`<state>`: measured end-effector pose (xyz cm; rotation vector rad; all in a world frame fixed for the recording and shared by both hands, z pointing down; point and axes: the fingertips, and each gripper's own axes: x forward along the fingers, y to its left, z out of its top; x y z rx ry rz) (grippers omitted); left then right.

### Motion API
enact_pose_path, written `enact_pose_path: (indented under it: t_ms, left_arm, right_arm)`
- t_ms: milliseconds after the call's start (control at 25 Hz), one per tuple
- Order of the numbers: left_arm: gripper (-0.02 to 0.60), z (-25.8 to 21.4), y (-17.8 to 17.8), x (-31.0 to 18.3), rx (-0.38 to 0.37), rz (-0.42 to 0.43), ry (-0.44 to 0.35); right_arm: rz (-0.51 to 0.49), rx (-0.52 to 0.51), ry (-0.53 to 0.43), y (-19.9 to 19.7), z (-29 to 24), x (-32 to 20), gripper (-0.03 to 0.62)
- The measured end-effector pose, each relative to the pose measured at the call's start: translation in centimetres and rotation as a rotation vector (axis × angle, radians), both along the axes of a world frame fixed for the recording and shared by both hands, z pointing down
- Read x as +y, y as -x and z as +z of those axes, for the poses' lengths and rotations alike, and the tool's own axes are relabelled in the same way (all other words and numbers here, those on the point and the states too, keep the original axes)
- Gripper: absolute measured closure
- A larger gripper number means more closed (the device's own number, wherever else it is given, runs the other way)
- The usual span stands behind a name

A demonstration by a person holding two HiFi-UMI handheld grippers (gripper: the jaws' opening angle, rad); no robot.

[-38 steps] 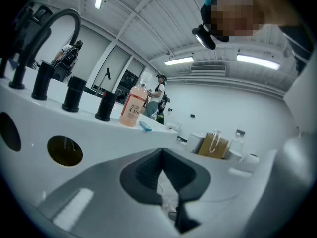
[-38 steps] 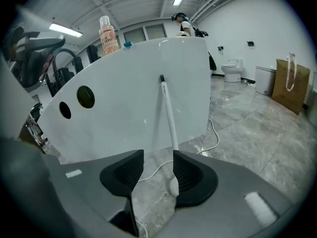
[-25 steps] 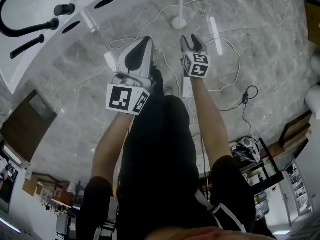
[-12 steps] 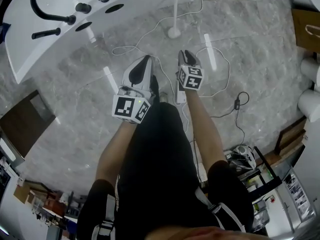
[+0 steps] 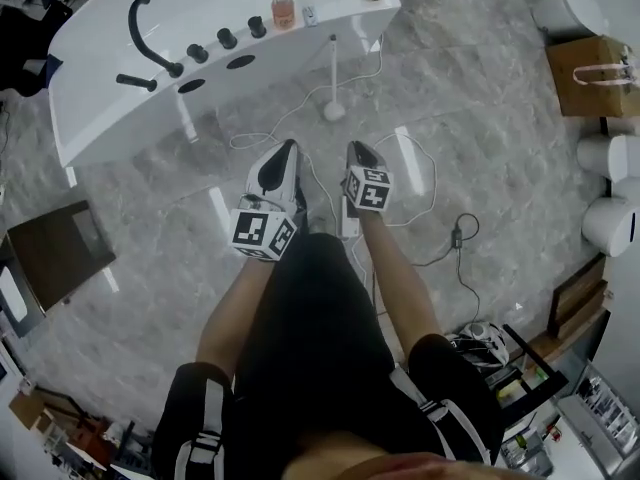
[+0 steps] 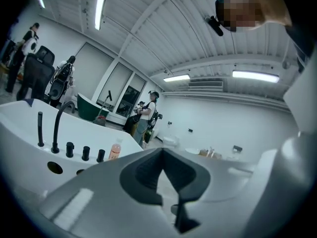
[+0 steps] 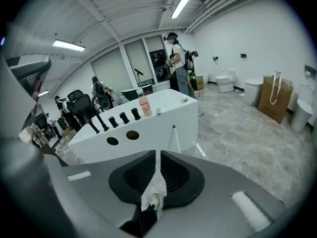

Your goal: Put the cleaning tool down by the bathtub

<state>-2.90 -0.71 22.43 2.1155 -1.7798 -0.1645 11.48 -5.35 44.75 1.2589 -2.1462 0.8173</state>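
The cleaning tool, a thin white stick on a round base, stands upright on the floor against the white bathtub. The right gripper view shows the cleaning tool leaning at the bathtub wall. Both grippers hang in the air well back from it. My left gripper is shut and empty, tips together in its own view. My right gripper has just been closing; its tips now meet with nothing between them.
A black faucet, knobs and an orange bottle sit on the tub deck. White cables and a power strip lie on the marble floor. A brown board lies left. Toilets and a paper bag stand right. People stand far off.
Both grippers have risen and drawn back from the tool, so tub and floor look smaller. The right jaws went from spread to together. The tool stayed standing by the tub.
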Motion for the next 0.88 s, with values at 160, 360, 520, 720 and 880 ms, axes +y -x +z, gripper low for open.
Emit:
enact_pose_path:
  t_ms: [160, 360, 520, 720, 880]
  left_arm:
    - [0.574, -3.5, -1.0, 2.5, -0.01, -0.01, -0.016]
    - [0.574, -5.9, -1.7, 5.1, -0.011, -0.007, -0.019]
    - [0.574, -7.8, -2.4, 7.1, -0.031, 0.021, -0.018]
    - [0.574, -9.1, -3.6, 8.9, -0.045, 0.07, -0.023]
    - [0.574, -10.4, -3.2, 10.7, -0.032, 0.098, -0.028]
  right_arm:
    - [-0.006, -0.015, -0.008, -1.2, -3.8, 2.3, 0.565]
    - [0.007, -0.018, -0.012, -2.7, -6.5, 4.7, 0.577]
    - [0.025, -0.031, -0.024, -3.4, -8.6, 7.1, 0.592]
    - [0.05, -0.055, -0.044, -4.4, -11.0, 9.2, 0.592]
    - [0.069, -0.075, -0.065, -3.7, -13.9, 11.1, 0.593]
